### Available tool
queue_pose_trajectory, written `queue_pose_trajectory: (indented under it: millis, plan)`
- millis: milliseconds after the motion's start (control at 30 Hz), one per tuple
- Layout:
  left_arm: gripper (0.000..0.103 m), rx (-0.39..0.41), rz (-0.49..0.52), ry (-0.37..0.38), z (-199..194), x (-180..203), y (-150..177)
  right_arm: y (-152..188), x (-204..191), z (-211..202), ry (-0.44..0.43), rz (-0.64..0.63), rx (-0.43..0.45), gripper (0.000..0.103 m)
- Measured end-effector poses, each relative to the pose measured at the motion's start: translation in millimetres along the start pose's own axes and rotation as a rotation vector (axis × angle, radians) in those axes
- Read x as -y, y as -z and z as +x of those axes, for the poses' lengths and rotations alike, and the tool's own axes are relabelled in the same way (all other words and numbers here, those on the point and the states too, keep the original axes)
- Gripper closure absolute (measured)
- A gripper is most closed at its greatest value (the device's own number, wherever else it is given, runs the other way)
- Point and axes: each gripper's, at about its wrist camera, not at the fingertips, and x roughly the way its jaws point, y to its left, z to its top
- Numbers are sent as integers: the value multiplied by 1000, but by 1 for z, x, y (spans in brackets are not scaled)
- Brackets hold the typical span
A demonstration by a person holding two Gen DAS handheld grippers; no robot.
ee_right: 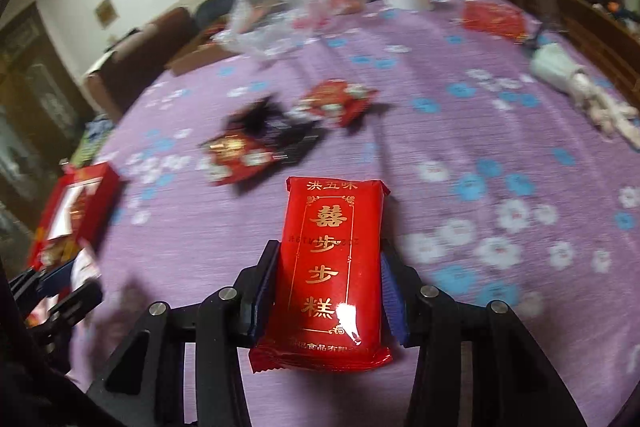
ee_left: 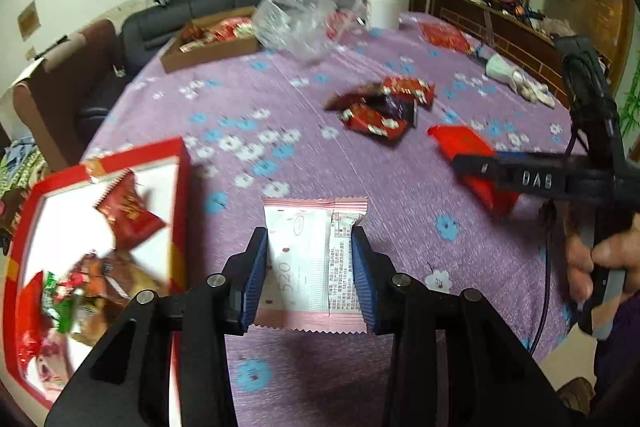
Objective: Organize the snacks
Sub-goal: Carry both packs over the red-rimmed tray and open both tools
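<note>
Two snack packets (ee_left: 312,259) (ee_right: 334,267), one per tongs

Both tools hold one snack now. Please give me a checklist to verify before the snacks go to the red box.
1. Left tool shut on the pink-and-white packet: ok.
2. Right tool shut on the red cake packet: ok.
3. Both packets lifted clear of the purple tablecloth: cannot tell.
4. Red box open, with free white floor inside: ok.
5. Right tool's path to the box free of the left tool: cannot tell.
6. Loose packets left mid-table: not ok, still to sort.
</note>
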Motion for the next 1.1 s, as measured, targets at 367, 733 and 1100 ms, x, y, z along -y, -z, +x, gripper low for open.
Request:
queue_pose_trajectory:
  millis: [367, 733, 1100]
  plan:
    - [65, 90, -54, -29, -29, -22, -4, 3, -62, -1, -68, -104, -22, 56]
    - [65, 119, -128, -56, -42, -49, 4, 1, -121, -11, -123, -219, -3, 56]
    - [65, 128, -266, -136, -50, -107, 17, 5, -158, -11, -158, -288, 12, 56]
